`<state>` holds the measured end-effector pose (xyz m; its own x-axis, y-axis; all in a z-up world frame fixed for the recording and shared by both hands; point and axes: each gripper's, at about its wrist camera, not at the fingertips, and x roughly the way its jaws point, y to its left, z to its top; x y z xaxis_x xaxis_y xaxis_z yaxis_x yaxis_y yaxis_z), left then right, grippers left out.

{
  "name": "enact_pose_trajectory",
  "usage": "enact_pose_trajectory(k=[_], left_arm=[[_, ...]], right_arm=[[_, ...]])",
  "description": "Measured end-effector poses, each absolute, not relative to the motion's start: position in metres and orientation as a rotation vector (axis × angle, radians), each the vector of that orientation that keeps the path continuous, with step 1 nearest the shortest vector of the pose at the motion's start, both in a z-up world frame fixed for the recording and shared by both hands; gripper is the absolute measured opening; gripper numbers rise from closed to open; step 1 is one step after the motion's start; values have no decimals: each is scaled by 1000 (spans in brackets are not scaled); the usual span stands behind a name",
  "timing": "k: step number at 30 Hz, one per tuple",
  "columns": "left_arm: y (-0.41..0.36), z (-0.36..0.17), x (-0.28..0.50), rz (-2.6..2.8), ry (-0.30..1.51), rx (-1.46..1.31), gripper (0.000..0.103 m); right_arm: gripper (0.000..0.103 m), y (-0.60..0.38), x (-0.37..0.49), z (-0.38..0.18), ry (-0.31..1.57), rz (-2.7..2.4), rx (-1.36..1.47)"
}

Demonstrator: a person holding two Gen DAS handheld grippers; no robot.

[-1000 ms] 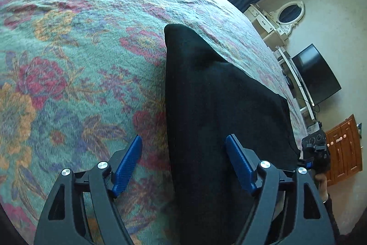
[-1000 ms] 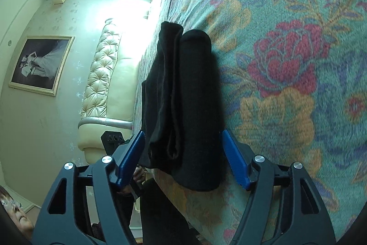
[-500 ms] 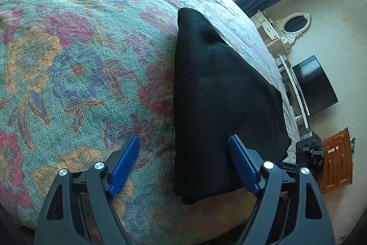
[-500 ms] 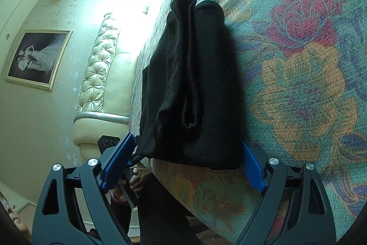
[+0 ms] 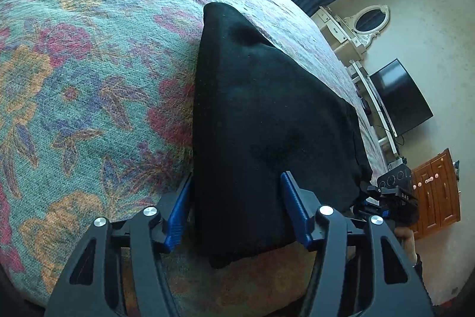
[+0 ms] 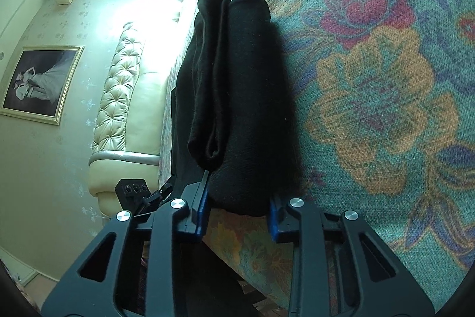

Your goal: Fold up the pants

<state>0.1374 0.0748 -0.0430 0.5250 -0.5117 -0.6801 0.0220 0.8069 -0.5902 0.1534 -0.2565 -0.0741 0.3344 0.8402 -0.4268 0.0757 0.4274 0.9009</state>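
Note:
The black pants [image 5: 267, 121] lie folded in a thick stack at the near edge of the bed. In the left wrist view my left gripper [image 5: 237, 207] has its blue fingers on either side of the stack's near left corner, closing around it. In the right wrist view the pants [image 6: 237, 97] show as folded layers, and my right gripper [image 6: 237, 207] has closed in on the near end of the lower fold, its pads against the cloth. The right gripper also shows in the left wrist view [image 5: 392, 198] at the stack's far corner.
The bed carries a floral green, red and orange cover [image 5: 89, 97]. A television [image 5: 397, 97], a wooden cabinet [image 5: 436, 192] and a mirror [image 5: 371, 20] stand beyond the bed. A tufted cream headboard [image 6: 124, 97] and a framed picture [image 6: 38, 82] lie on the other side.
Both grippers have narrowed from wide open and closed around the near edge of the folded pants. The stack sits nearer the bed edge than a second ago.

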Motion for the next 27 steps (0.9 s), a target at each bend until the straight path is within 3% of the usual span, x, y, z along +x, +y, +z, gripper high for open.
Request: enact_pose_trajectory(k=[13,27], left_arm=[[83,-37,137,-335,981,-559,42],[91,-35,127,-342,987,-549,38]], right_arm=[[23,-264,143,-64,1091,646,1040],[23,-270,142,-75,1095,639,1088]])
